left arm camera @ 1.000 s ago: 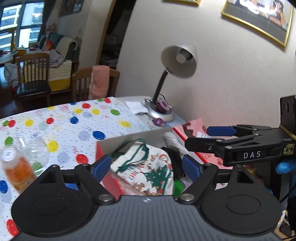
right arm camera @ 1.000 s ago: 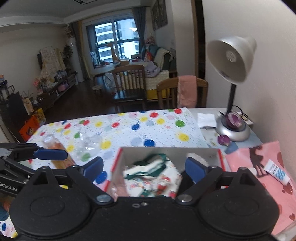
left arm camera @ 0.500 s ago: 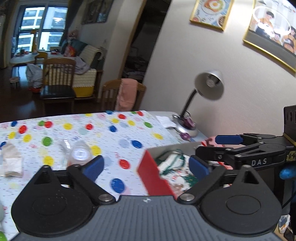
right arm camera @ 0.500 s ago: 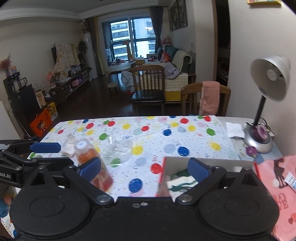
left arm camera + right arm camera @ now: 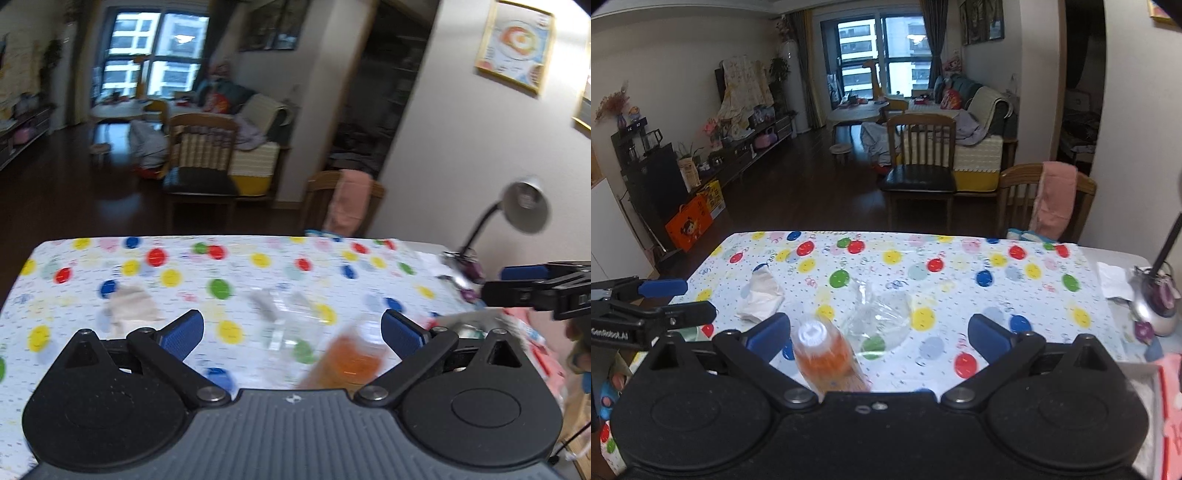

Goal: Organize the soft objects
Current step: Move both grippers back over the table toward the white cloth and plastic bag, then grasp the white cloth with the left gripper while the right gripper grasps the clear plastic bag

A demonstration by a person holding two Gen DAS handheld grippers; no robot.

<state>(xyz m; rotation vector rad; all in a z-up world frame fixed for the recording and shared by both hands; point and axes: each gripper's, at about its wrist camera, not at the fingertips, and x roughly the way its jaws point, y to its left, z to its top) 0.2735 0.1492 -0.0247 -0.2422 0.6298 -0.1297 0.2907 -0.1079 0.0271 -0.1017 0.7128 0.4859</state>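
both grippers, left gripper and right gripper, had swung off the box toward the crumpled cloth on the counter, jaws just opened wide, empty.

I see table under white cloth with coloured dots. Crumpled beige cloth lies toward left side, apart from other items. Bottle of orange liquid, white cap, stands near front edge; crumpled clear plastic bag just beside it, right and behind. White folded paper sits on bare grey strip at right, next to silver lamp base. Small purple item before base. I note pink sheet at front right corner; grey box rim beside it.
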